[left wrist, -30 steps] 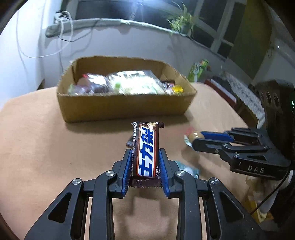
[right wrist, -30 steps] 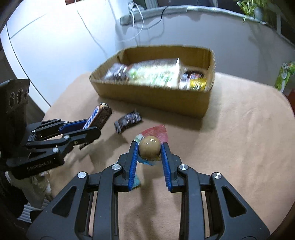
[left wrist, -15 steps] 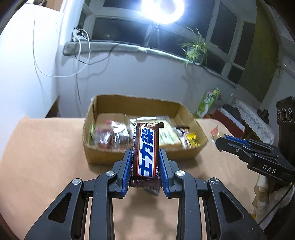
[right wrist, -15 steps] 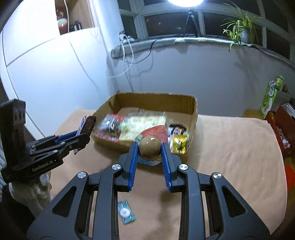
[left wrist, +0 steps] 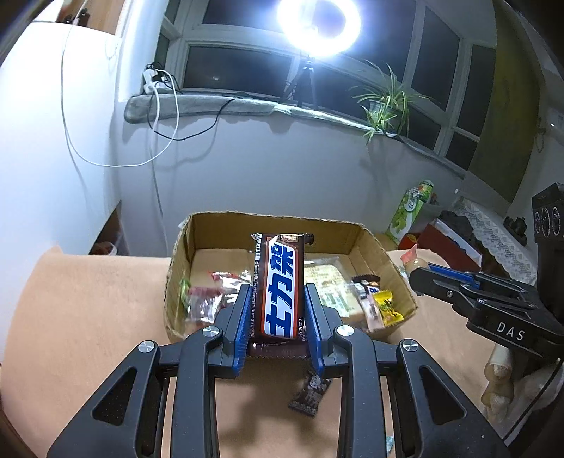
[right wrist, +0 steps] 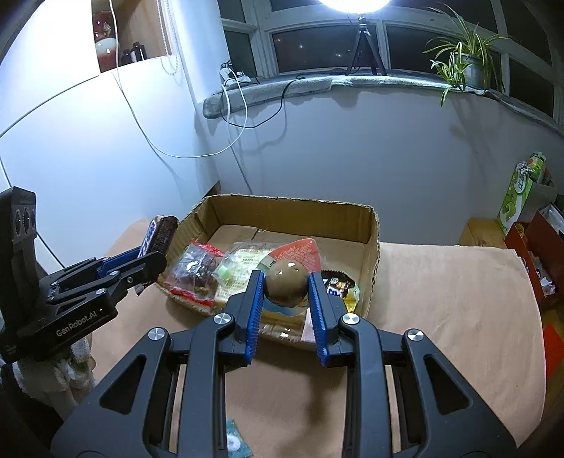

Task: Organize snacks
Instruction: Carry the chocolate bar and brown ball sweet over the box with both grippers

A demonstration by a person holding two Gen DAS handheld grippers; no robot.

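Above the tan-covered bench [left wrist: 88, 317], the left hand-held gripper [left wrist: 278, 317] — marked "GenRobot.AI" — clamps a brown chocolate bar [left wrist: 282, 285] with blue-and-white Chinese lettering; the right hand-held gripper [right wrist: 286, 299] — marked "DAS" — grips a packaged brown egg [right wrist: 286, 283] over the cardboard box [right wrist: 296, 213], under a ring light [left wrist: 319, 26].

Ring light [left wrist: 319, 26] on tripod [left wrist: 299, 86] stands ahead, above centre. Potted plant [left wrist: 386, 105] sits on sill, ahead right. White cable [left wrist: 155, 141] hangs ahead left.
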